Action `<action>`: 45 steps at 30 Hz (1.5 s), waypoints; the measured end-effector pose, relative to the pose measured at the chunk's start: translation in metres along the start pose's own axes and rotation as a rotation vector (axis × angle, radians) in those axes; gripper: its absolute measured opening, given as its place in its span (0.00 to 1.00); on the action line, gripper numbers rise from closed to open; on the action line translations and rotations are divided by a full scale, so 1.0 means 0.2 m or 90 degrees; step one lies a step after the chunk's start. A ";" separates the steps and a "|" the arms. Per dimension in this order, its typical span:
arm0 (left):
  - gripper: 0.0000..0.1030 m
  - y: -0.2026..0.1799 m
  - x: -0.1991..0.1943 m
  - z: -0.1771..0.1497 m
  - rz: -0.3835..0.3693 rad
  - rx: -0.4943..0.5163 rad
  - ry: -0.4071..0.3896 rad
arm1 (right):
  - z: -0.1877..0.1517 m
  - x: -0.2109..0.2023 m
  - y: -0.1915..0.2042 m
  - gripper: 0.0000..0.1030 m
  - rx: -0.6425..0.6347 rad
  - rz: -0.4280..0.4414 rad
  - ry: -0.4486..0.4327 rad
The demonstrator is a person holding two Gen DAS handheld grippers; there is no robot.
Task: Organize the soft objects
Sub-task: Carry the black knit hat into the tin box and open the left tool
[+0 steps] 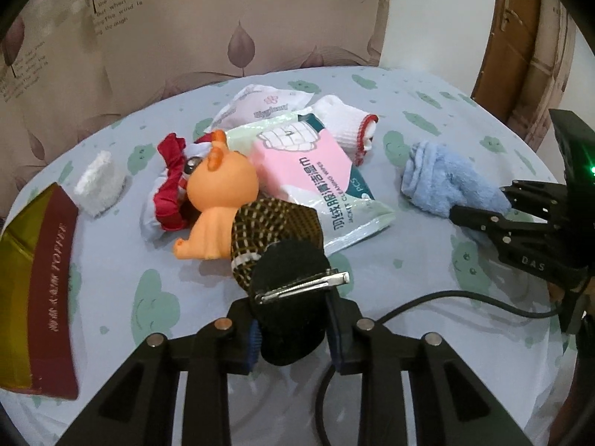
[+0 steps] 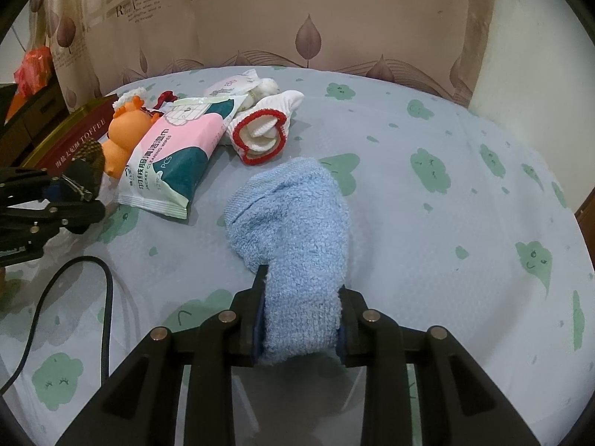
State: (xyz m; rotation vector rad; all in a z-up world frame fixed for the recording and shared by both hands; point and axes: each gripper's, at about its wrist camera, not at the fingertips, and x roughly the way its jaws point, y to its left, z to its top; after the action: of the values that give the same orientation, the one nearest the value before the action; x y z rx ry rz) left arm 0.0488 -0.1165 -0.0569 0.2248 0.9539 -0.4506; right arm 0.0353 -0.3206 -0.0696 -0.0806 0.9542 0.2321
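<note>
**Both grippers holding soft items over the bed**

Left gripper (image 1: pixel 293 338): jaws clenched on a black hair clip (image 1: pixel 293 290) with a checked bow, which touches the orange toy (image 1: pixel 219 204) at 11 o'clock. Right gripper (image 2: pixel 301 334): jaws clenched on the blue towel (image 2: pixel 293 223), whose far end rests on the sheet (image 2: pixel 427 223). In the right wrist view, the wipes pack (image 2: pixel 174 160) lies at 10 o'clock of the towel, with a red-trimmed sock (image 2: pixel 260 137) just beside it. A toffee tin (image 1: pixel 41 260) sits at the left wrist view's 9 o'clock edge; a cable (image 2: pixel 67 297) crosses the sheet.
</note>
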 end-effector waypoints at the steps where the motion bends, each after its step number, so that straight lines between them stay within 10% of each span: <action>1: 0.27 0.00 -0.02 0.00 0.000 0.000 -0.001 | 0.00 0.00 0.00 0.28 -0.001 -0.001 0.000; 22: 0.27 0.62 -0.36 -0.01 0.159 -0.105 -0.047 | 0.00 0.00 0.00 0.28 -0.002 -0.003 -0.001; 45: 0.30 1.46 -0.18 -0.04 0.233 -0.283 0.062 | 0.00 0.00 0.00 0.28 -0.001 -0.002 0.000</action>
State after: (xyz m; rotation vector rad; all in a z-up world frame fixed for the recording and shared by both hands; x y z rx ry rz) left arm 0.1612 0.1551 -0.0352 0.0151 1.0571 0.1136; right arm 0.0355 -0.3205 -0.0696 -0.0831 0.9533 0.2299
